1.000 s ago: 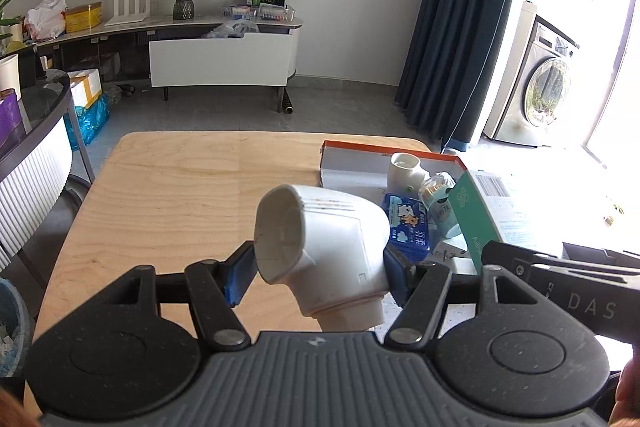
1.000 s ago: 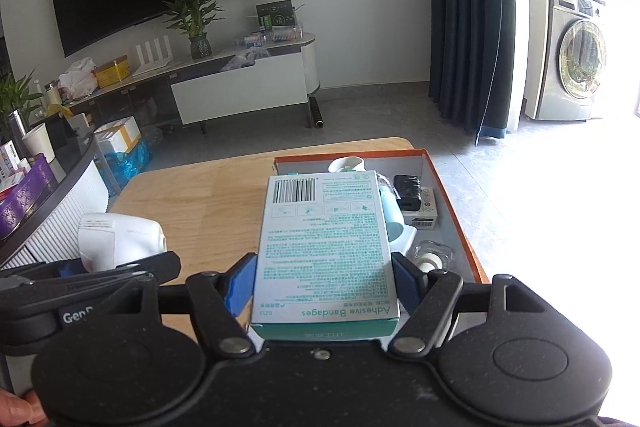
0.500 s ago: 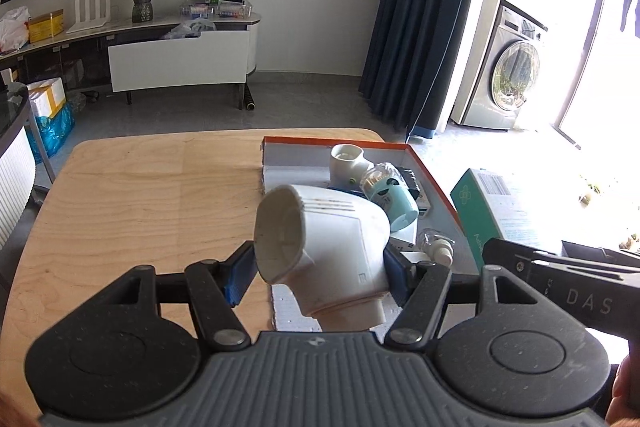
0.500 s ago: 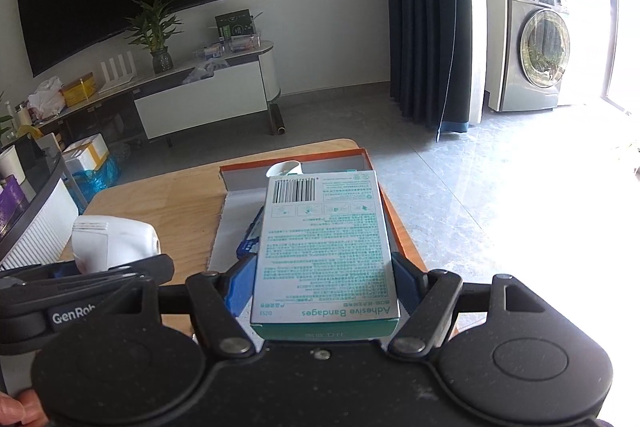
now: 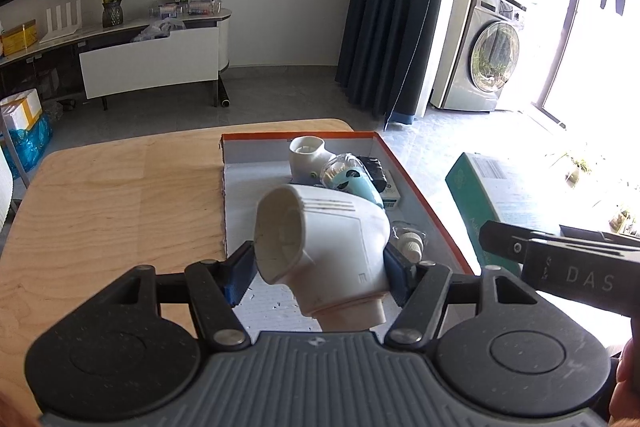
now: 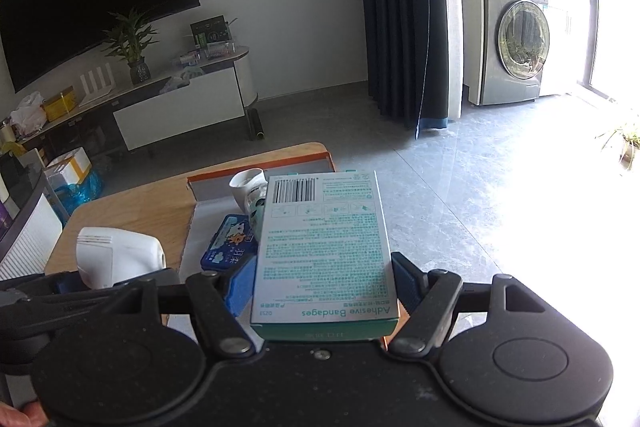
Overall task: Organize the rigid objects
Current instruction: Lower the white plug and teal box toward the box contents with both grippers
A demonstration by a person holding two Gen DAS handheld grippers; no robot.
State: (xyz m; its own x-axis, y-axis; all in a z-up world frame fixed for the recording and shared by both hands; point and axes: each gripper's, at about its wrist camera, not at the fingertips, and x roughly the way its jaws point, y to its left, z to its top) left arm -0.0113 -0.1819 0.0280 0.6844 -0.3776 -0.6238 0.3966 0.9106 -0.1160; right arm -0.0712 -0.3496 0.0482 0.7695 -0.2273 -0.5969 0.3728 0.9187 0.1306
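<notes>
Left gripper [image 5: 320, 263] clamped on white pipe elbow [image 5: 324, 247], blue pads pressing both sides; elbow held above near end of orange-rimmed tray [image 5: 416, 195]. Right gripper [image 6: 325, 279] clamped on teal bandage box [image 6: 324, 247], held over tray's right edge. Inside tray: white pipe tee [image 5: 308, 157] at far end, light-blue capsule [image 5: 356, 183] just beside it, blue tin [image 6: 232, 241]. Tray sits on wooden table [image 5: 120, 195].

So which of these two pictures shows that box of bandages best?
The right wrist view: the bandage box lies face-up in the right tool, barcode and "Adhesive Bandages" lettering readable. The left wrist view catches only its teal side and washed-out top at the right, partly behind that tool.
</notes>
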